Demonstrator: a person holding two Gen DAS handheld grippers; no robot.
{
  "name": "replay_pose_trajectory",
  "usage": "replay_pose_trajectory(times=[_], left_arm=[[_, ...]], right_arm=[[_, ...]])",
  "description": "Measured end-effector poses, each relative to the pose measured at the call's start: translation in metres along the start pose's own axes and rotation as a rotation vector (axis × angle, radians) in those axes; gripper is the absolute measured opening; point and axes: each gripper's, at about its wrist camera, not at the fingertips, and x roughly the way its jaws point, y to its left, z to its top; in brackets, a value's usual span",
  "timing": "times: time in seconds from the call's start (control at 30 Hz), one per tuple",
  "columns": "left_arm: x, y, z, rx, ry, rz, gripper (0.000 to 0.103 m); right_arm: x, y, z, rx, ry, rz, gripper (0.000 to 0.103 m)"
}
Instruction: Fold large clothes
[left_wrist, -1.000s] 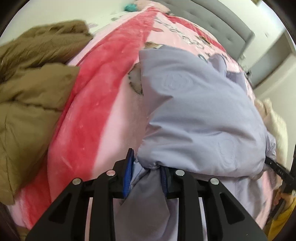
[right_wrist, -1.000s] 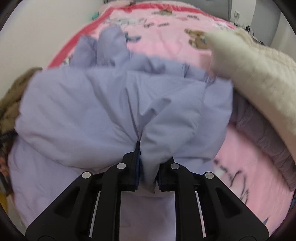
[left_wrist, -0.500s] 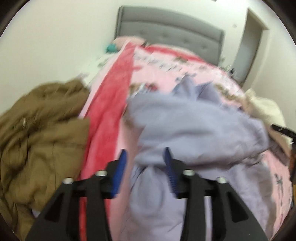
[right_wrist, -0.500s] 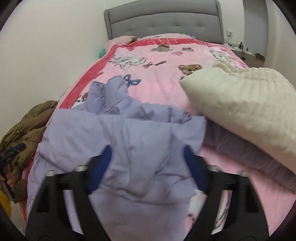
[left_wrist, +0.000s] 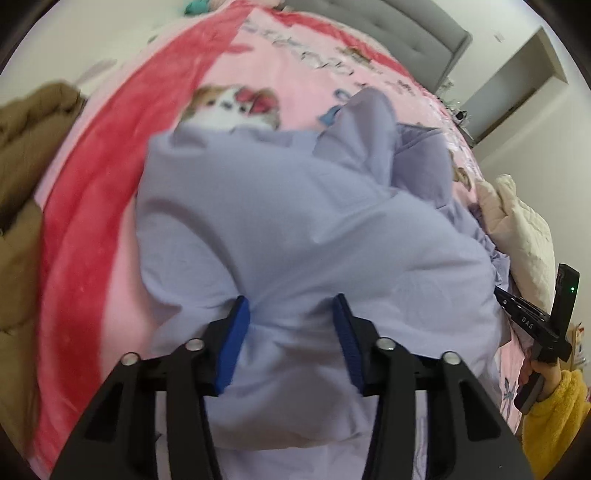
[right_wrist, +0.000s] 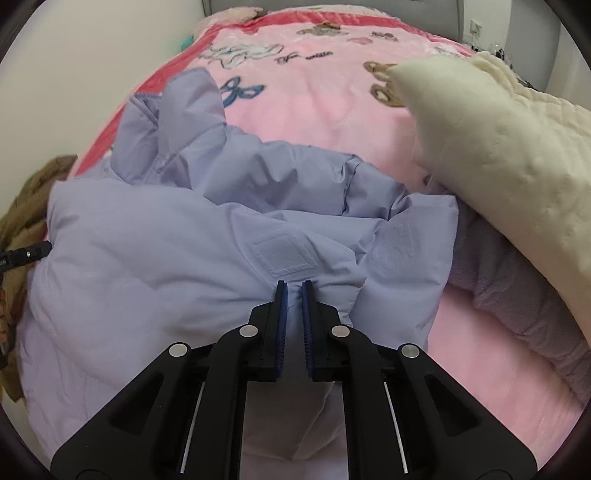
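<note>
Lilac jacket (right_wrist: 155, 280) fabric is pinched thinly in the right hand-held gripper (right_wrist: 294, 291); the left hand-held gripper (left_wrist: 291, 314), closing around a puffy fold, could slip off.

Smooth matt lavender padded jacket (right_wrist: 147, 280) lies on a plush pink blanket (right_wrist: 332, 107) beside a quilted cream cover (right_wrist: 498, 155).

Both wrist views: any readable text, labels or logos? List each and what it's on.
"DAS": white letters on the black right claw arm, left wrist view.
Dark cursive script on the pink cartoon-print blanket: blurred, unreadable.
Embossed round crest on the lilac puffer jacket: unreadable.
Sewn jacket patch: blank.
</note>
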Motion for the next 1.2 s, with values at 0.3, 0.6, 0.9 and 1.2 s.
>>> replay_pose_trajectory(times=[0.3, 0.6, 0.9, 1.2], left_arm=[[-0.046, 0.009, -0.018, 0.043, -0.152, -0.001, 0.054], [-0.035, 0.021, -0.068, 0.044, -0.082, 0.011, 0.057], [-0.023, 0.017, -0.075, 0.1, -0.072, 0.107, 0.057], [-0.079, 0.047, -0.137, 0.094, -0.026, 0.271, 0.077]], right_arm=[[-0.066, 0.005, -0.024, 0.012, -0.238, 0.067, 0.055], [-0.051, 0.038, -0.082, -0.099, -0.145, 0.088, 0.037], [-0.039, 0.041, -0.082, -0.154, -0.106, 0.013, 0.051], [-0.088, -0.004, -0.171, -0.177, -0.026, -0.179, 0.077]])
